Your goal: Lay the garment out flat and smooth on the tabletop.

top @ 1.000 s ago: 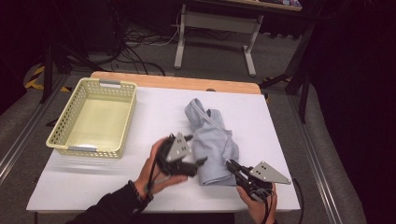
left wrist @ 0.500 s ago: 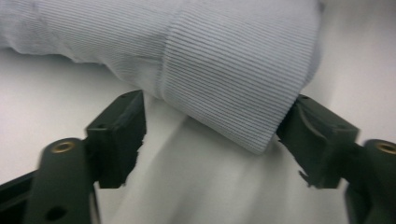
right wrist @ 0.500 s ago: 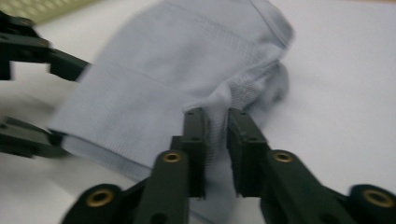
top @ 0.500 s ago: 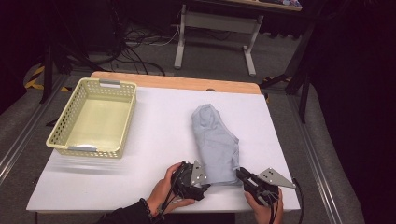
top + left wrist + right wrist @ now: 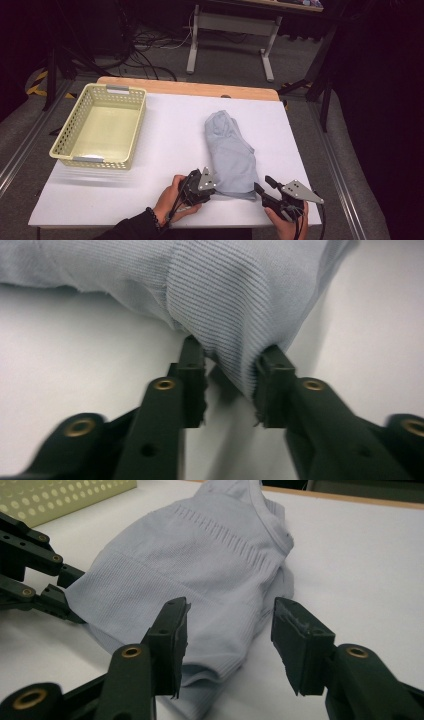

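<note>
A light blue knitted garment point(image 5: 230, 150) lies folded in a long strip on the white table point(image 5: 165, 125). My left gripper point(image 5: 212, 189) is at the garment's near left corner. In the left gripper view its jaws have just been closing, and the left gripper point(image 5: 231, 370) now pinches a fold of the garment point(image 5: 235, 295) between its pads. My right gripper point(image 5: 262, 183) is at the near right corner. Its jaws have just been opening, and the right gripper point(image 5: 230, 625) stands apart over the hem of the garment point(image 5: 200, 565) without pressing it.
A pale yellow perforated basket point(image 5: 100, 125) stands at the table's left with nothing in it. A wooden strip point(image 5: 200, 89) runs along the far edge. Both hands are close to the near edge. Desk legs and cables lie on the floor beyond.
The garment was bunched up between both grippers and now lies flat and smooth. My left hand came down and nearer, and its jaws closed on the corner. The right jaws let go and parted.
</note>
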Demonstrator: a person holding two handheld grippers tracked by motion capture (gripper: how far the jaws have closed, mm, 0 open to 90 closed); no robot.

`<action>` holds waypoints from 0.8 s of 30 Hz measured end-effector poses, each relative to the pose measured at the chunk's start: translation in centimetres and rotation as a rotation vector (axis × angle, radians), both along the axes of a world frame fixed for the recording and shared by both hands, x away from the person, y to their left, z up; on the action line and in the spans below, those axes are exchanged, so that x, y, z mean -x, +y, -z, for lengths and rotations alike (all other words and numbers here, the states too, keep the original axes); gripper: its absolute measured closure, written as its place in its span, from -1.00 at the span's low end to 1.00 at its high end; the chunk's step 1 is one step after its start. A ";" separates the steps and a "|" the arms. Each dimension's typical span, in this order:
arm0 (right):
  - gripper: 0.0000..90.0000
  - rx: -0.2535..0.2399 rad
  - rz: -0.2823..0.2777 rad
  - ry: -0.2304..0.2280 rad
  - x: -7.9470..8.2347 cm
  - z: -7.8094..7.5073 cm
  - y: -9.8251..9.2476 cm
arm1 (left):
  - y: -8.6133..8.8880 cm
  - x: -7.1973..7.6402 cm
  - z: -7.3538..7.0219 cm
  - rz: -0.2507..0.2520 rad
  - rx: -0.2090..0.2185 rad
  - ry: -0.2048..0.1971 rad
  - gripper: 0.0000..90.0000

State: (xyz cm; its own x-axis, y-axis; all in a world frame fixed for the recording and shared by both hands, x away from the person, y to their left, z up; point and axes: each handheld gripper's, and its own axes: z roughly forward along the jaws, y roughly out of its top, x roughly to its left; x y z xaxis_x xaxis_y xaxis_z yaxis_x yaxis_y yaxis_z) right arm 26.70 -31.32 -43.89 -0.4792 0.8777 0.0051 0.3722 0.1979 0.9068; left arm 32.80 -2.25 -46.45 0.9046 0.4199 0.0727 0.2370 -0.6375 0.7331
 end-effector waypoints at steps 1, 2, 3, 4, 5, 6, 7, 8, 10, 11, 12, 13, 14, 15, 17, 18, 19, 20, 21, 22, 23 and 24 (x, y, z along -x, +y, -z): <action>0.10 0.007 0.007 0.004 -0.2 -0.1 0.2 | 0.6 -0.3 0.0 0.004 -0.002 -0.002 0.72; 0.10 0.011 0.007 0.009 -0.4 -0.1 0.3 | 0.9 -0.4 -0.1 0.006 -0.008 0.002 0.74; 0.10 0.016 0.006 0.015 -0.6 -0.1 0.4 | 1.2 -0.4 -0.1 0.003 -0.012 0.001 0.76; 0.10 0.014 0.004 0.023 -0.9 0.0 0.6 | 1.5 -0.4 -0.2 0.005 -0.011 -0.004 0.77; 0.10 0.013 -0.001 0.028 -1.3 0.0 0.8 | 1.8 -0.4 -0.3 -0.001 -0.019 -0.009 0.77; 0.10 0.018 -0.007 0.033 -1.7 0.0 1.0 | 2.1 -0.4 -0.4 0.001 -0.025 -0.016 0.78; 0.10 0.018 -0.007 0.033 -1.7 0.0 1.0 | 2.1 -0.4 -0.4 0.001 -0.025 -0.016 0.78; 0.08 0.031 -0.008 0.028 -2.8 -0.2 1.2 | 2.5 -0.3 -0.4 -0.003 -0.028 -0.021 0.78; 0.07 0.028 -0.006 0.018 -3.8 -0.5 1.4 | 3.6 -0.2 -0.7 -0.003 -0.043 -0.028 0.78; 0.04 0.033 0.000 0.020 -4.5 -0.8 1.5 | 4.0 -0.2 -0.8 -0.003 -0.049 -0.035 0.79; 0.00 0.032 -0.005 0.021 -5.3 -1.0 1.7 | 4.4 -0.2 -0.8 -0.008 -0.047 -0.031 0.79; 0.00 0.032 -0.020 0.030 -6.1 -1.1 1.9 | 4.8 -0.2 -0.7 -0.011 -0.052 -0.023 0.79; 0.00 0.041 -0.022 0.035 -6.8 -1.1 2.1 | 5.1 -0.1 -0.6 -0.024 -0.062 -0.012 0.79; 0.01 0.041 -0.021 0.041 -7.5 -0.9 2.4 | 5.4 0.0 -0.5 -0.027 -0.067 -0.023 0.80; 0.01 0.028 -0.051 0.076 -8.7 -0.5 2.9 | 5.9 0.3 -0.3 -0.034 -0.067 -0.022 0.81; 0.01 0.038 -0.058 0.091 -9.2 -0.2 3.4 | 6.2 0.5 -0.3 -0.036 -0.062 -0.022 0.81; 0.00 0.056 -0.059 0.108 -9.6 0.0 3.8 | 6.4 0.6 -0.2 -0.040 -0.058 -0.023 0.82; 0.00 0.056 -0.059 0.108 -9.6 0.0 3.8 | 6.4 0.6 -0.2 -0.040 -0.058 -0.023 0.82; -0.01 0.090 -0.068 0.148 -10.3 0.7 4.8 | 6.9 0.8 -0.2 -0.039 -0.054 -0.020 0.83; -0.01 0.104 -0.058 0.157 -10.5 0.8 5.0 | 7.1 0.9 -0.3 -0.044 -0.053 -0.018 0.83; -0.02 0.109 -0.048 0.166 -10.5 1.0 5.1 | 7.2 1.0 -0.3 -0.046 -0.046 -0.015 0.84; -0.01 0.109 -0.049 0.180 -10.6 1.1 5.2 | 7.3 1.1 -0.3 -0.038 -0.046 -0.021 0.85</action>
State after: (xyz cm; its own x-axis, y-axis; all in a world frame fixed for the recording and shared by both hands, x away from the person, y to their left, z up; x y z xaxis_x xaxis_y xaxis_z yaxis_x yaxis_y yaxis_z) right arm 37.28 -26.15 -44.99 -0.5213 0.8534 0.0003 0.5134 0.3133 0.7989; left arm 31.73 5.02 -46.15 0.8862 0.4497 0.1110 0.2468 -0.6612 0.7085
